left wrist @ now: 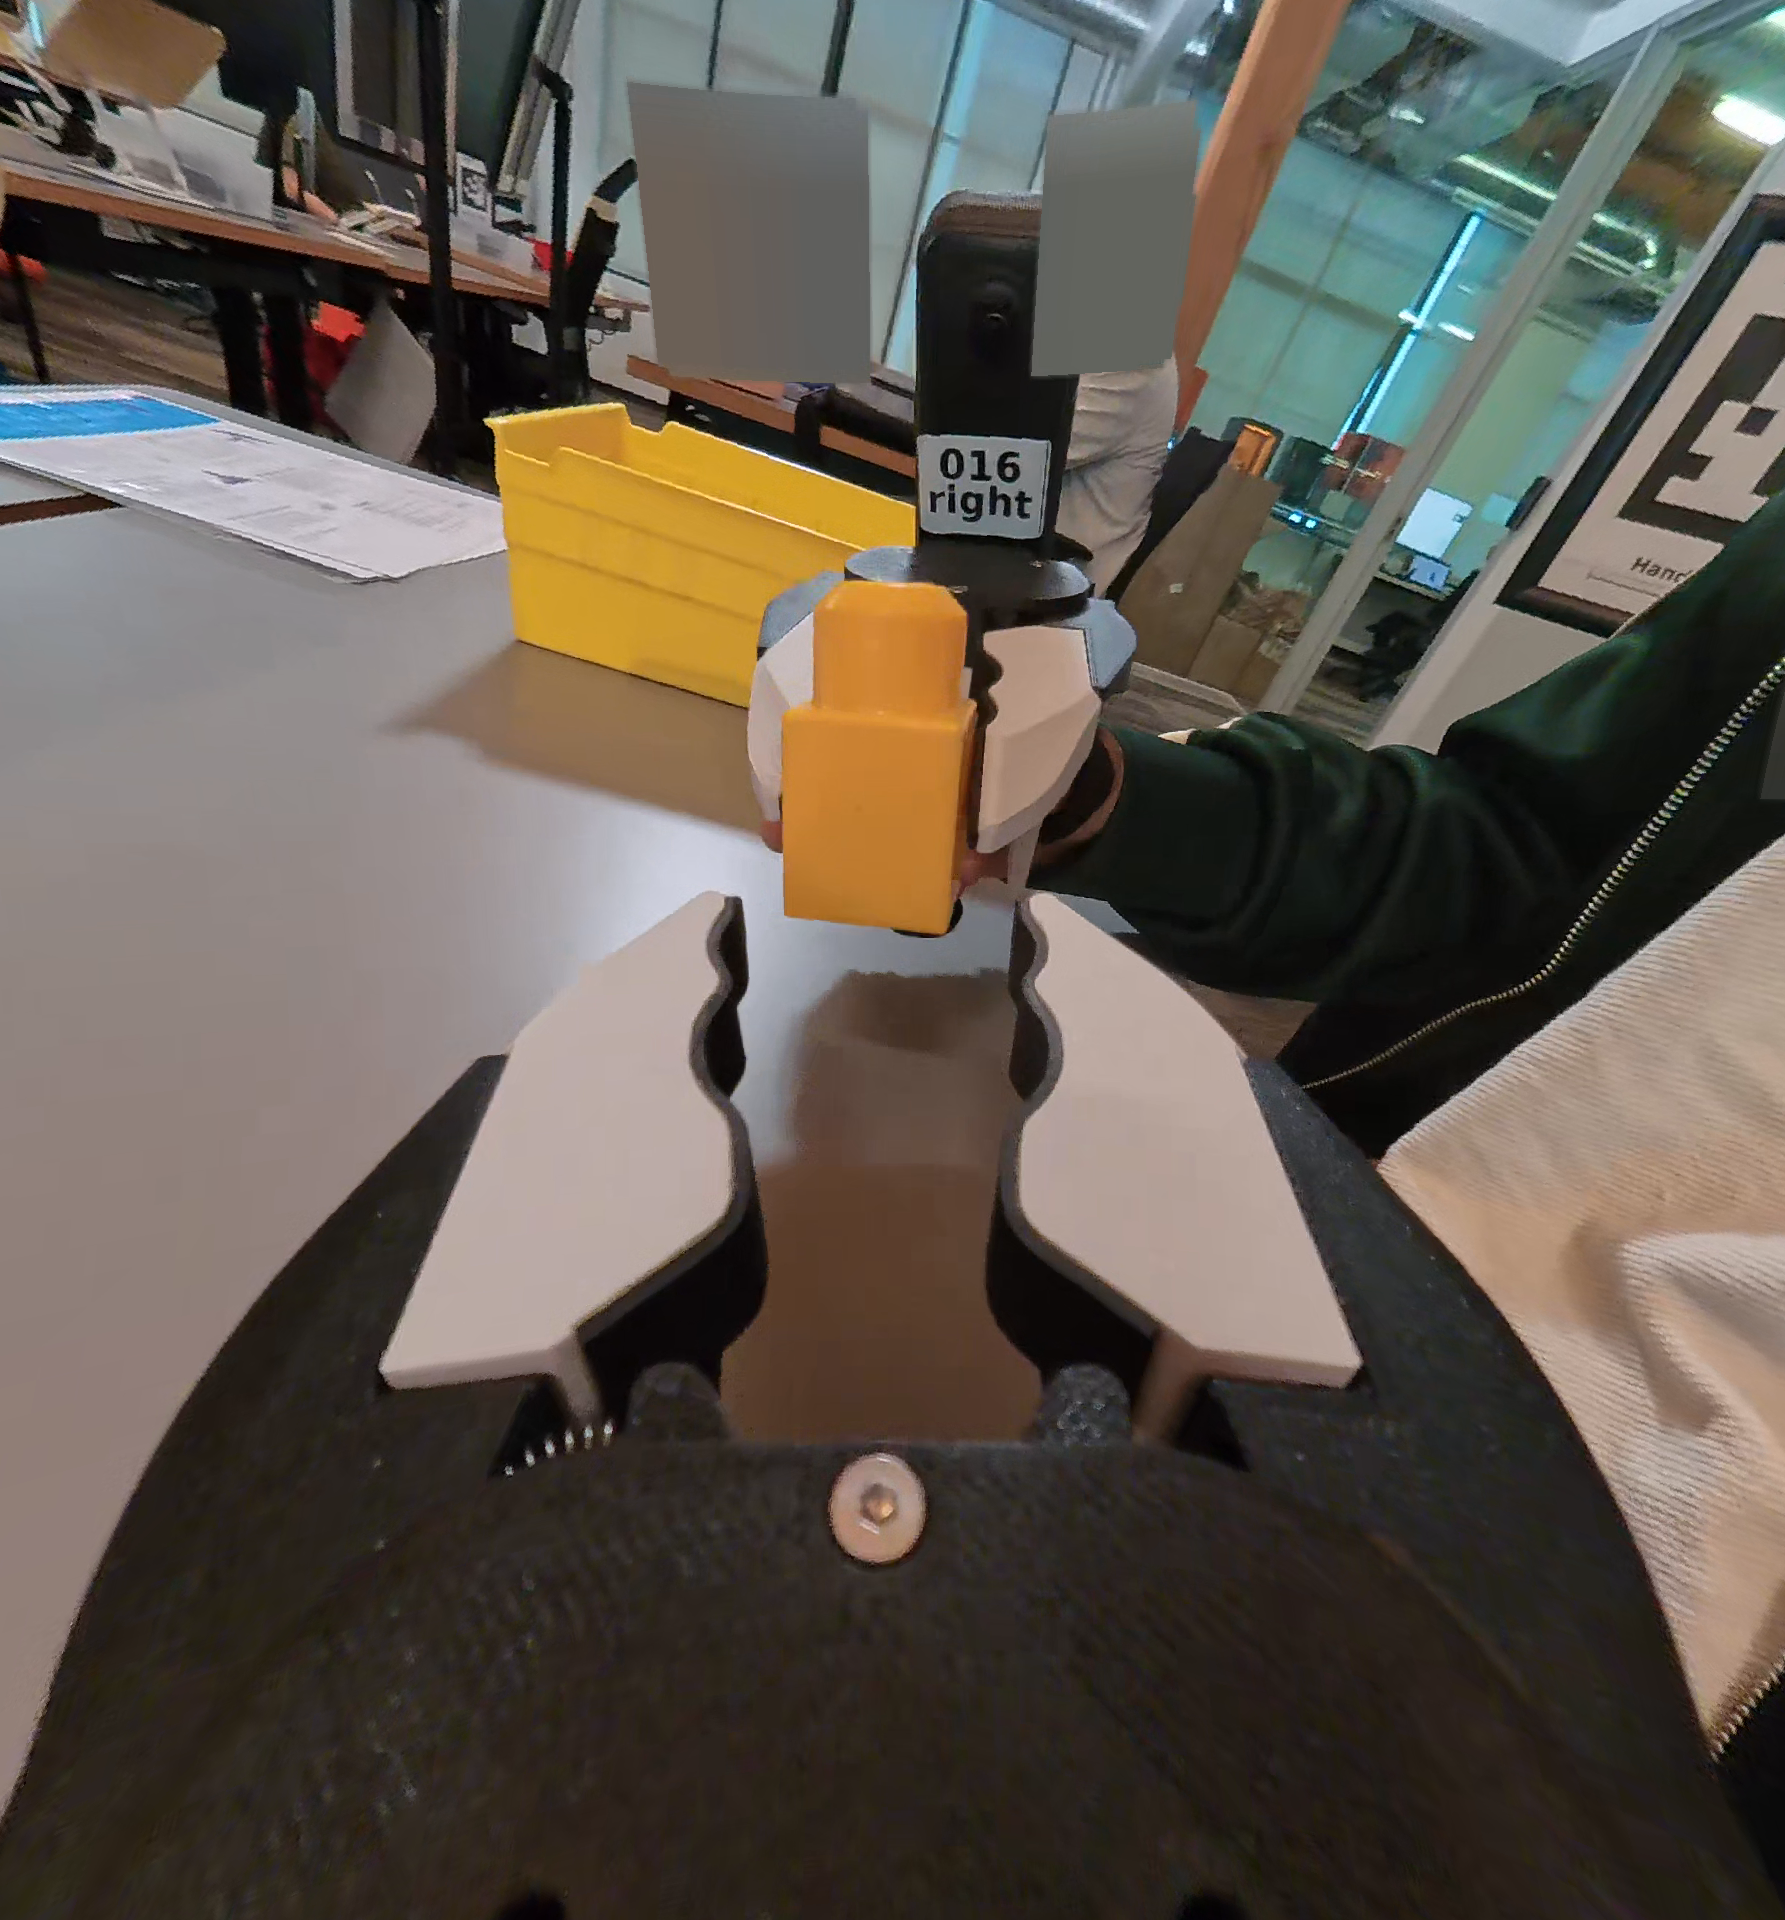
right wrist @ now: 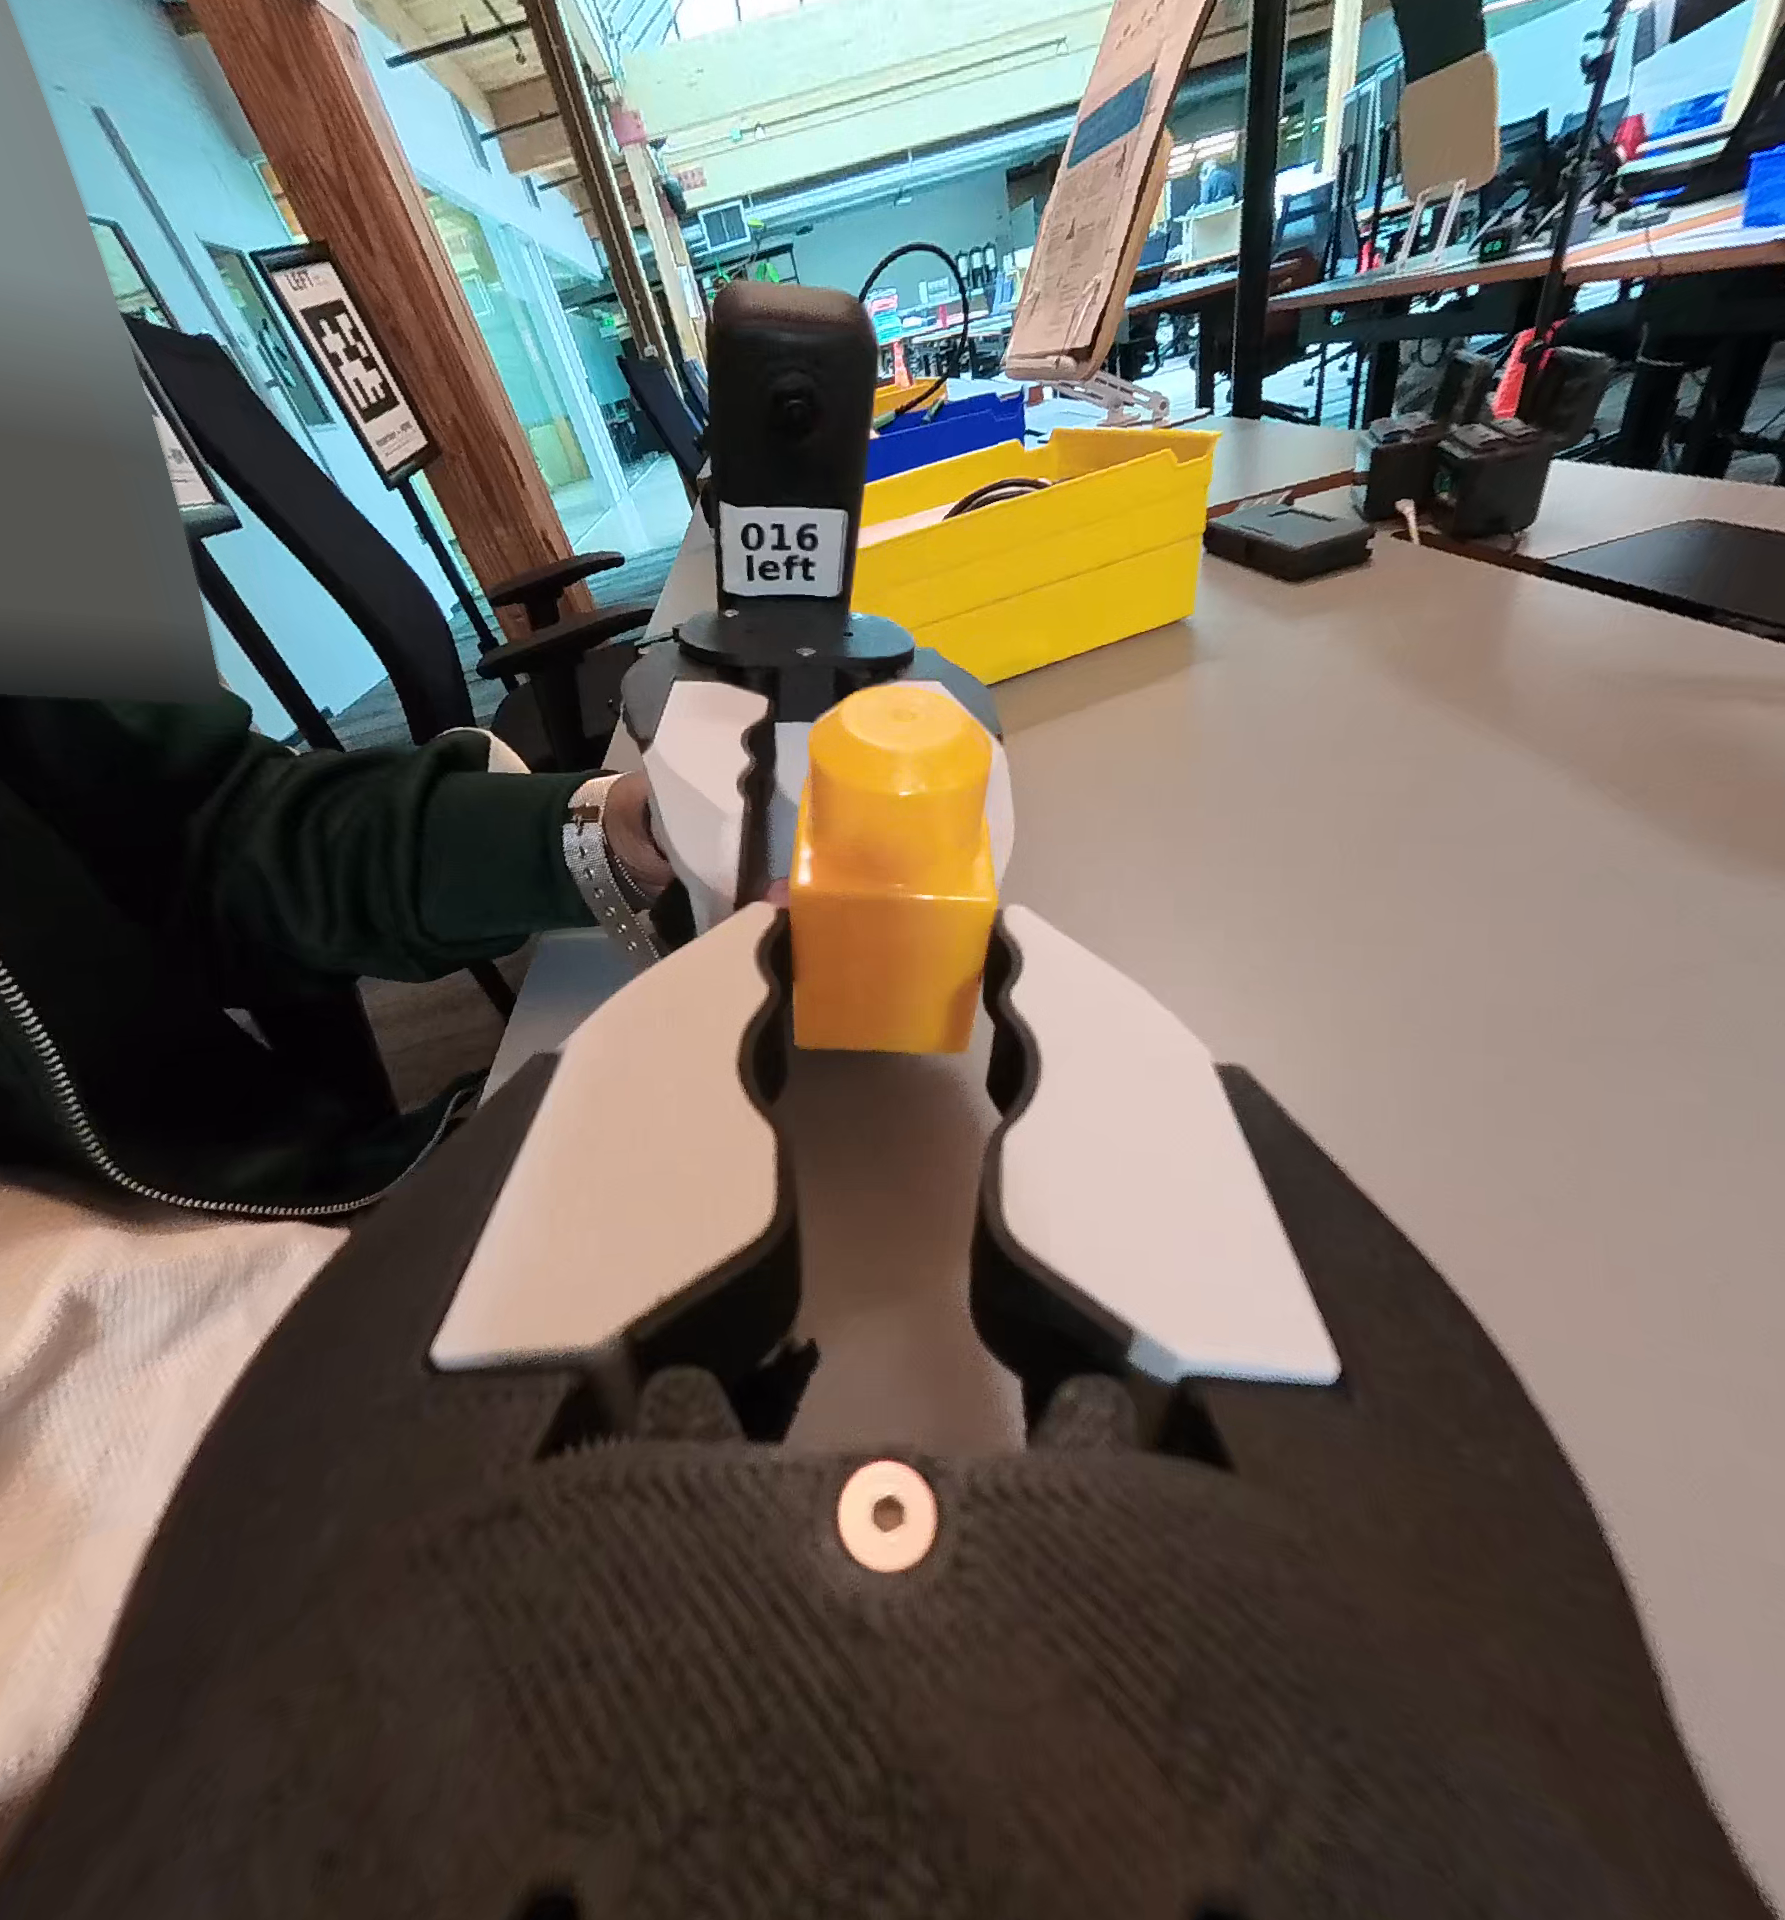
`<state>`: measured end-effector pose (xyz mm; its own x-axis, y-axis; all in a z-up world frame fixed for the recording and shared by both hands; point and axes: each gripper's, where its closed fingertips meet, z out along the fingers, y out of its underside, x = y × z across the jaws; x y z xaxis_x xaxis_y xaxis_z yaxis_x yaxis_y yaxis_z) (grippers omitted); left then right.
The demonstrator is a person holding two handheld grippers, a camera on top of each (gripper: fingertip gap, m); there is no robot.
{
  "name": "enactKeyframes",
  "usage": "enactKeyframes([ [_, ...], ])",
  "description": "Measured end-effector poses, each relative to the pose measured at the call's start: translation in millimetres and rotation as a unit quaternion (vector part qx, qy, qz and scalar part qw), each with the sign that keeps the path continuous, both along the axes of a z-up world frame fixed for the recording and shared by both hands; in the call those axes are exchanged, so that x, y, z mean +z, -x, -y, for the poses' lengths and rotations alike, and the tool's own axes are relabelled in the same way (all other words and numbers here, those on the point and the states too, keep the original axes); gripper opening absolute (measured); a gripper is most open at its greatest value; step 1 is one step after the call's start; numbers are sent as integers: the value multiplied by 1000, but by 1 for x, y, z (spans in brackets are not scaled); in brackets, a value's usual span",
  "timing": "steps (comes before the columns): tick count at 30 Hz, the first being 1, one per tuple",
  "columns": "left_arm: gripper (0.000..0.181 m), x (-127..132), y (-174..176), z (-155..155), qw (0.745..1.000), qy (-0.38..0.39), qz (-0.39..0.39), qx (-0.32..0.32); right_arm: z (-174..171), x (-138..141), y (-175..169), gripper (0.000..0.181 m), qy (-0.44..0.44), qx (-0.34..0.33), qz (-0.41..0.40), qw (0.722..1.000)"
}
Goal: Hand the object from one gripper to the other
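Left wrist view: left gripper [left wrist: 872, 925] spread wide, nothing between its fingers. The orange block [left wrist: 875, 764] hangs in the air just past its fingertips, above the grey table [left wrist: 244, 831], clamped in the right gripper [left wrist: 971, 748]. Yellow bin [left wrist: 659, 561] sits behind.

Right wrist view: right gripper [right wrist: 883, 940] pinches the orange block [right wrist: 888, 904] near its fingertips, on the lower square body. Left gripper [right wrist: 763, 821] faces it, close behind the block; contact can't be told.

Risk, my read: the grip sits far out on the tips, so if the right lets go before the left closes, the block drops to the table. A bump from the left could twist it.

Long axis upright, round stud pointing up, slightly tilted.
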<state>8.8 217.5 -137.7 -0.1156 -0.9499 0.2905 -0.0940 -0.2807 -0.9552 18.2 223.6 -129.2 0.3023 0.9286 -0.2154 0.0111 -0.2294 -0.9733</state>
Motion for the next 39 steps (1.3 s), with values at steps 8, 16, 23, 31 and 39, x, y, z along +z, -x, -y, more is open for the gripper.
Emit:
enactKeyframes([
  [8, 44, -1, -2, 4, 1000, 4, 2, -11, 4, -1, 5, 36, 4, 15, -3, 1000],
  [16, 38, -4, -4, 7, 1000, 0, -3, -18, 7, -2, 12, 36, 3, 26, 0, 1000],
  [23, 33, -1, -5, 8, 1000, 12, 0, -25, 7, 1, 12, 36, -7, 24, -10, 1000],
  [31, 34, 9, 3, -6, 999, 3, 31, 15, -23, 20, -12, 86, -54, -92, -59, 993],
  [39, 34, 8, 3, -9, 999, -12, 29, 28, -24, 39, -23, 86, -79, -115, -104, 985],
])
